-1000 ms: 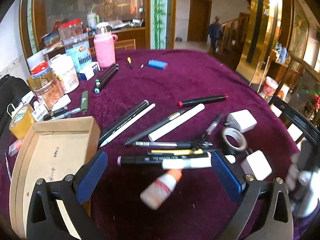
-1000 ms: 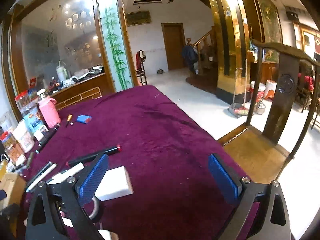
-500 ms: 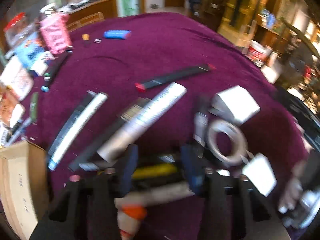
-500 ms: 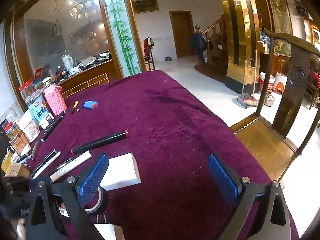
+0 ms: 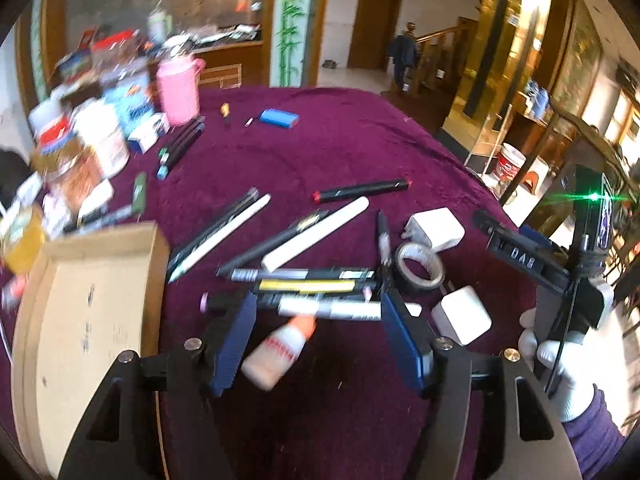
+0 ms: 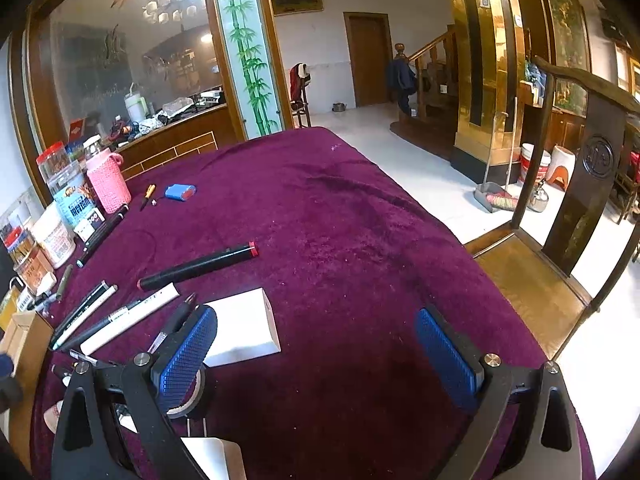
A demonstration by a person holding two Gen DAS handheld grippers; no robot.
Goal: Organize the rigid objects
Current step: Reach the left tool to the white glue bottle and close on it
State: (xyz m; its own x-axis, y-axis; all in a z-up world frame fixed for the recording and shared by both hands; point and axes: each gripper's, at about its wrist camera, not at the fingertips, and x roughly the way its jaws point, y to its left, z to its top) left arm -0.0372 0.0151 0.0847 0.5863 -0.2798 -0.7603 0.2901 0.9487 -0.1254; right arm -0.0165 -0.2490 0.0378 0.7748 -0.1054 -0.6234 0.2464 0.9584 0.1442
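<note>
**Left gripper over the pen pile, jaws spreading, nothing grabbed**

Left gripper (image 5: pixel 316 322) is hanging above the messy bunch of pens on the purple table (image 5: pixel 340 140), and its jaws are opening right now. A small white glue bottle with an orange cap (image 5: pixel 280 350) shows between the blue pads, but it's blurry and I don't see either pad pressing on it. Just past the fingertips lies a white marker (image 5: pixel 332 310), with a yellow-and-black pen (image 5: pixel 308 286) right behind it. Everything there looks flat on the cloth.

To the left of that sits the cardboard box (image 5: pixel 84 320), open side up. On the right of the pile I see a roll of tape (image 5: pixel 420 266) lying flat with one white charger block (image 5: pixel 436 229) behind it and another (image 5: pixel 460 314) in front. A black marker with red ends (image 5: pixel 360 191) lies further back on its own.

Right gripper (image 6: pixel 316 354) has its jaws well apart and holds nothing; from its camera only bare cloth shows between the pads. A white box (image 6: pixel 244 328) is just behind its left pad, and the tape roll peeks out under that same finger. A white-gloved hand (image 5: pixel 560 368) with a purple sleeve holds that one.
</note>
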